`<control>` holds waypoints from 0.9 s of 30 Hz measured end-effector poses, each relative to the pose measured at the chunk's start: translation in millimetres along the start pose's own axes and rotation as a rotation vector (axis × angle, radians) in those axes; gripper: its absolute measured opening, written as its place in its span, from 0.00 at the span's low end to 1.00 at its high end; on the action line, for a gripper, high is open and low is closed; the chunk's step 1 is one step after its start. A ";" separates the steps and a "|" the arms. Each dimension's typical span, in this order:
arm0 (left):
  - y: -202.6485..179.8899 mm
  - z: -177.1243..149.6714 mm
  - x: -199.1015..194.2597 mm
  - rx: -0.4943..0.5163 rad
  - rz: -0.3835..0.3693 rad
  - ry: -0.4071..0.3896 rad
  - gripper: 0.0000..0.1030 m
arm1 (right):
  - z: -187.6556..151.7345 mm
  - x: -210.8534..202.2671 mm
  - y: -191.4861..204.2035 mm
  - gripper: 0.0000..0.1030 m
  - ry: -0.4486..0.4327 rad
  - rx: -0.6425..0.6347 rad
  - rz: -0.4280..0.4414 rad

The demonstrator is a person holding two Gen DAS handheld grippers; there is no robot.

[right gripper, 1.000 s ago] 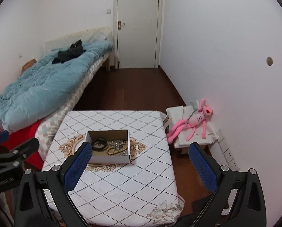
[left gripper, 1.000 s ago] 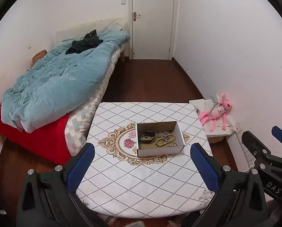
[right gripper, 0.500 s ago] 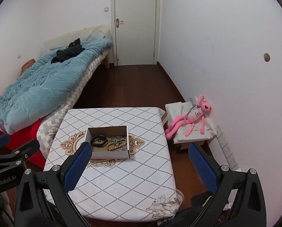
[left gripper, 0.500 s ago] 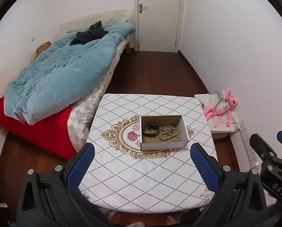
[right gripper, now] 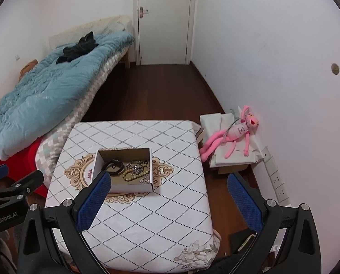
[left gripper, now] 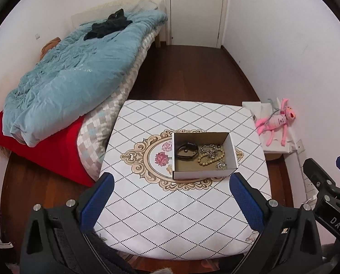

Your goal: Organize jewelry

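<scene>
Box [left gripper: 203,157] is my landmark: an open white carton sitting near the middle of the table [left gripper: 170,210], on the oval ornament of the checked cloth. Inside it I see a black band [left gripper: 187,151] at its left end, a bead string [left gripper: 209,157] in the middle and a silvery chain [left gripper: 212,148] tangled with the beads.

My left gripper [left gripper: 170,196] hangs above the table edge nearest me, short of the box, fingers spread wide with nothing between them. My right gripper [right gripper: 168,196] is likewise spread and empty; its left finger [right gripper: 94,198] overlaps the near left corner of the box in my view, though I cannot tell whether it touches.

Bare cloth surrounds the box on every side, widest toward me. Left of the box the table edge lies just beside the bed [left gripper: 78,73]. Right of it, past the table edge, a pink toy [right gripper: 233,134] lies on a low stand against the wall. Beyond the box, open floor [right gripper: 160,89] runs to the door.
</scene>
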State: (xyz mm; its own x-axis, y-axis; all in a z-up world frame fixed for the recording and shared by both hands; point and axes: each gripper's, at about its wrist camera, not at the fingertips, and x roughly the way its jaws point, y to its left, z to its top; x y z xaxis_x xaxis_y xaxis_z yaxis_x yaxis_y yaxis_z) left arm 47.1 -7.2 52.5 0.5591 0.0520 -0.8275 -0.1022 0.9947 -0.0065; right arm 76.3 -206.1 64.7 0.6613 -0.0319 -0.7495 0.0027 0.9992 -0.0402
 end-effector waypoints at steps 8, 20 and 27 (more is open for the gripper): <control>-0.2 4.9 21.6 -0.002 0.018 0.042 1.00 | 2.6 29.3 0.5 1.00 0.057 -0.013 0.000; 2.7 7.8 32.8 -0.013 0.018 0.061 1.00 | 2.4 47.3 2.4 1.00 0.098 -0.031 0.007; 4.0 7.3 35.0 -0.011 0.023 0.062 1.00 | 1.8 49.9 5.4 1.00 0.106 -0.034 0.013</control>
State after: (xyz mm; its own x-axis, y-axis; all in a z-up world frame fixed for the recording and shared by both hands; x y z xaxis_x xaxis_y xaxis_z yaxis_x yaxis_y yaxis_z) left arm 72.3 -0.8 27.6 0.5048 0.0692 -0.8605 -0.1238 0.9923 0.0072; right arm 110.7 -202.2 28.3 0.5782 -0.0234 -0.8155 -0.0321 0.9982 -0.0514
